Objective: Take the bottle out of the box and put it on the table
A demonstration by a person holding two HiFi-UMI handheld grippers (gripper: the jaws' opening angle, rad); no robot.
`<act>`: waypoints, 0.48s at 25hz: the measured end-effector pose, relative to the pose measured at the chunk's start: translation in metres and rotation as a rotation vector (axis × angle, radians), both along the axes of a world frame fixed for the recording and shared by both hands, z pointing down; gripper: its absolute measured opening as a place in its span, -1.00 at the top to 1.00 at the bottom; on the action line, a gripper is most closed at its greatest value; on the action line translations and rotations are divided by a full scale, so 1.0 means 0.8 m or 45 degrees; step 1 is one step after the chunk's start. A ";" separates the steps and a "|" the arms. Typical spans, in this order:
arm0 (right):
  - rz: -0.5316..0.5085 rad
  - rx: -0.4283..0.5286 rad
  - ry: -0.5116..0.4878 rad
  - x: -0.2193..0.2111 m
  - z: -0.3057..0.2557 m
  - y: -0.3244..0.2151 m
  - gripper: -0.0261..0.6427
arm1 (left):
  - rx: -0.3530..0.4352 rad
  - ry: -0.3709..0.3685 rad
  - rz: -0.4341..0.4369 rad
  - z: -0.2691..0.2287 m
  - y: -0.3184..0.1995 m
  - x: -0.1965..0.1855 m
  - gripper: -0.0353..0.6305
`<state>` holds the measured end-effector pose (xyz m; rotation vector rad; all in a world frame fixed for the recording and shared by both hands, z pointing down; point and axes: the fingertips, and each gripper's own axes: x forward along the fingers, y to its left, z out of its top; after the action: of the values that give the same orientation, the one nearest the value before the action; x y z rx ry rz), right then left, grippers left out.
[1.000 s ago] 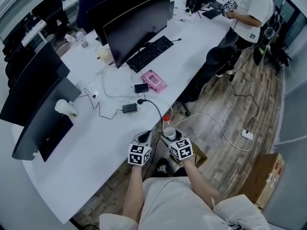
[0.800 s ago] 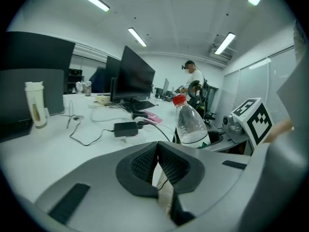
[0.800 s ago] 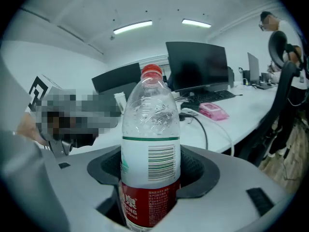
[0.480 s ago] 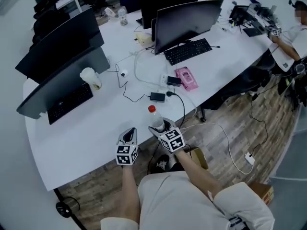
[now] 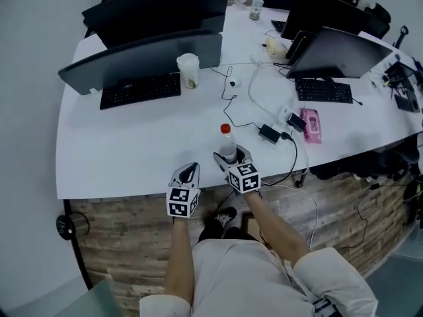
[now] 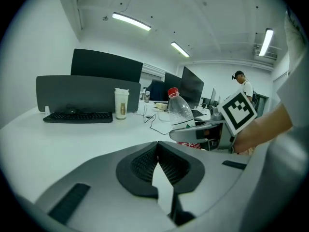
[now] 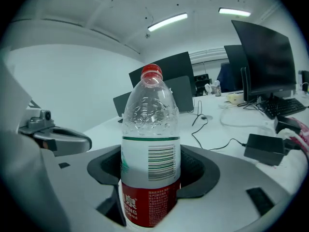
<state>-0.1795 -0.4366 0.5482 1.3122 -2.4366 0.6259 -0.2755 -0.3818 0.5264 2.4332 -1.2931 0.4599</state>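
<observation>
Bottle (image 7: 150,144) — clear, red cap, white label over a red band. Table (image 5: 119,150) white; monitors (image 5: 145,61) dark, floor (image 5: 119,243) brown wood-grain.

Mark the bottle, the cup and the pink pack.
bottle (image 7: 150,161), right gripper view, on its white label.
cup (image 5: 188,71), head view, on its side.
pink pack (image 5: 310,124), head view, on its top.

I count one bottle (image 5: 227,144), two keyboards (image 5: 140,89) and at least four monitors (image 5: 149,55). One paper cup (image 5: 188,70) stands at eleven o'clock, one pink pack (image 5: 309,125) at two o'clock.
</observation>
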 end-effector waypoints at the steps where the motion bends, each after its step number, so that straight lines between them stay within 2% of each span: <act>1: -0.007 0.002 -0.015 -0.012 0.003 -0.009 -0.04 | 0.000 -0.008 -0.017 0.001 0.001 -0.010 0.85; 7: -0.073 0.069 0.009 -0.065 0.024 -0.036 -0.04 | -0.040 -0.045 -0.106 0.017 0.018 -0.065 0.85; 12: -0.091 0.132 0.011 -0.066 0.022 -0.025 -0.04 | -0.074 -0.023 -0.146 0.029 0.026 -0.073 0.85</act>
<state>-0.2327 -0.4563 0.5661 1.2566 -2.5267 0.4807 -0.3343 -0.3606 0.5497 2.2981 -1.3983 0.4821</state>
